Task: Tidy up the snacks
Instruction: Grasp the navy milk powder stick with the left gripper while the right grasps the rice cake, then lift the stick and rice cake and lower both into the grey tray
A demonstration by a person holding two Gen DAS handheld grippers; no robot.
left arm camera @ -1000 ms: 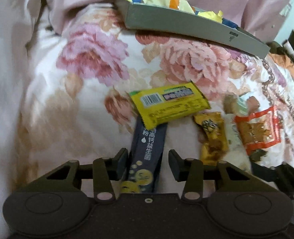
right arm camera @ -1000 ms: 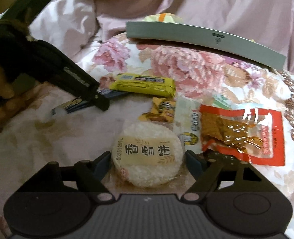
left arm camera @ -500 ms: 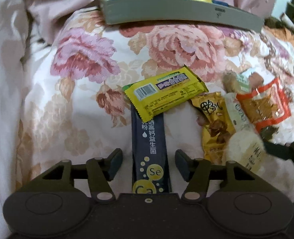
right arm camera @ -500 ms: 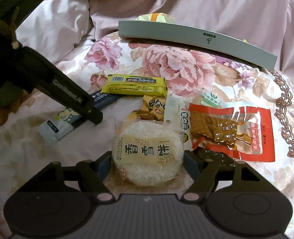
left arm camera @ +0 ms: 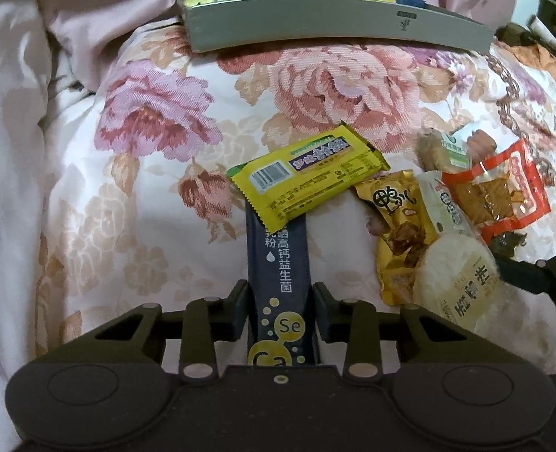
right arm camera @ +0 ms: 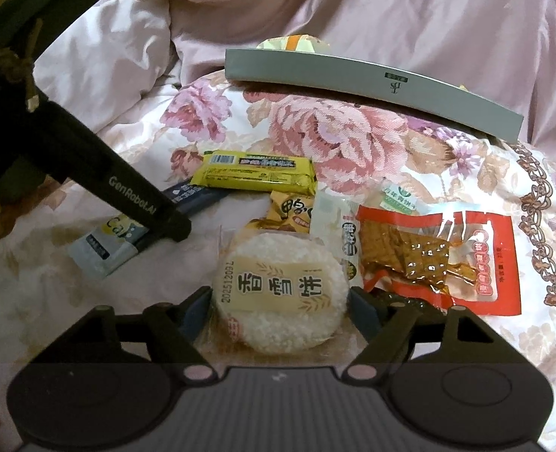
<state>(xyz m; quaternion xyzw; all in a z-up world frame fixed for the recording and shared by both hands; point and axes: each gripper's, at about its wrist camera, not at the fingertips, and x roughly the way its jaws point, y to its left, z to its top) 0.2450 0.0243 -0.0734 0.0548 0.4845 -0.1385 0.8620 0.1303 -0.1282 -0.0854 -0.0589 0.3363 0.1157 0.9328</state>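
My left gripper [left arm camera: 280, 310] is shut on a dark blue stick sachet [left arm camera: 278, 275], whose far end lies under a yellow bar wrapper [left arm camera: 308, 177]. My right gripper [right arm camera: 280, 310] is shut on a round white rice cake in clear wrap [right arm camera: 280, 293]; it also shows in the left wrist view [left arm camera: 462, 282]. The sachet [right arm camera: 104, 241] and the left gripper [right arm camera: 168, 222] show at the left of the right wrist view. A grey tray [left arm camera: 338, 26] with several snacks in it stands at the back on the bed; it also shows in the right wrist view [right arm camera: 372, 86].
A gold snack pack [right arm camera: 293, 211], a white pack [right arm camera: 334, 226] and a red-edged tofu pack [right arm camera: 440, 260] lie on the floral quilt [right arm camera: 353, 139] beside the rice cake. A pink duvet [right arm camera: 391, 11] is heaped behind the tray.
The left gripper's jaws have closed in against the sachet, and the tray now sits squarer in its view. The right gripper has kept hold of the rice cake.
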